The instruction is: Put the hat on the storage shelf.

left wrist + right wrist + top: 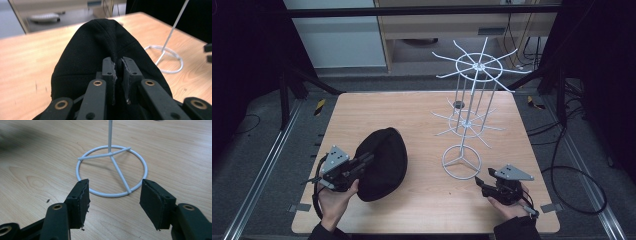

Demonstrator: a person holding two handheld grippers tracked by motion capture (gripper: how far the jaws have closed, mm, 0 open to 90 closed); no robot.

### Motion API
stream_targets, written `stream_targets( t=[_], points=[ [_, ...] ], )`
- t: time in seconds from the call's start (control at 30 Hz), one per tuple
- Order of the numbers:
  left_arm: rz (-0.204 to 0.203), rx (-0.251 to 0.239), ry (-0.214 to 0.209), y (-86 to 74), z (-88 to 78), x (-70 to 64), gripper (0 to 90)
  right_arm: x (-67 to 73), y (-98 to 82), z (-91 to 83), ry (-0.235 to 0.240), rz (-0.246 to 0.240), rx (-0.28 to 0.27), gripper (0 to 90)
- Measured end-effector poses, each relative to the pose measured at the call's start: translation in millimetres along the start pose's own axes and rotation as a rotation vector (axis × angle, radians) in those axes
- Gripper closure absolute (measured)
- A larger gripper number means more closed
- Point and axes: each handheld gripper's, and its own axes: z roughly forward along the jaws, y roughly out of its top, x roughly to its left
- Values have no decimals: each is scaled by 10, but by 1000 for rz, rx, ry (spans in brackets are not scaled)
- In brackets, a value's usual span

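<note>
A black cap (382,162) lies on the left half of the wooden table (362,110). My left gripper (369,159) reaches onto its near side. In the left gripper view the jaws (118,61) stand almost together, pinching a ridge of the cap's fabric (100,45). A white wire rack (467,120) with two tiers of spoke arms stands right of the cap on a round base ring (461,161). My right gripper (478,181) hovers low just beside that ring. In the right gripper view it is open (115,182), holding nothing, and the base ring (111,157) lies just beyond its tips.
The rack's upper spokes (482,65) spread wide over the table's far right. The table's front edge (422,231) runs close under both hands. Metal rails (267,165) and cables (577,175) lie on the floor at both sides.
</note>
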Motion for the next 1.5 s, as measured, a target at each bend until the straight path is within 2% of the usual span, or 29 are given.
stream_targets(
  t=[0.17,0.33,0.6,0.77,0.93,1.1,1.5],
  points=[
    [24,-65,-15,128,-100,-85,805,-12,-2,-9,-11,6,-11,407],
    [26,-127,-45,265,-150,-137,805,-13,-5,-6,-18,1,-11,408],
    [0,-253,-94,544,-284,-185,805,-20,-11,-9,-20,-1,-13,410],
    [9,-288,-101,719,-328,-212,805,-20,-10,-8,-23,-3,-14,410],
    [11,-319,-127,926,-383,-229,805,-22,-12,-4,-23,-5,-13,410],
    [6,-370,-161,1116,-474,-268,805,-26,-14,0,-26,-7,-10,410],
    [23,-455,-209,1437,-585,-370,805,-31,-19,6,-25,-9,-8,410]
  ],
)
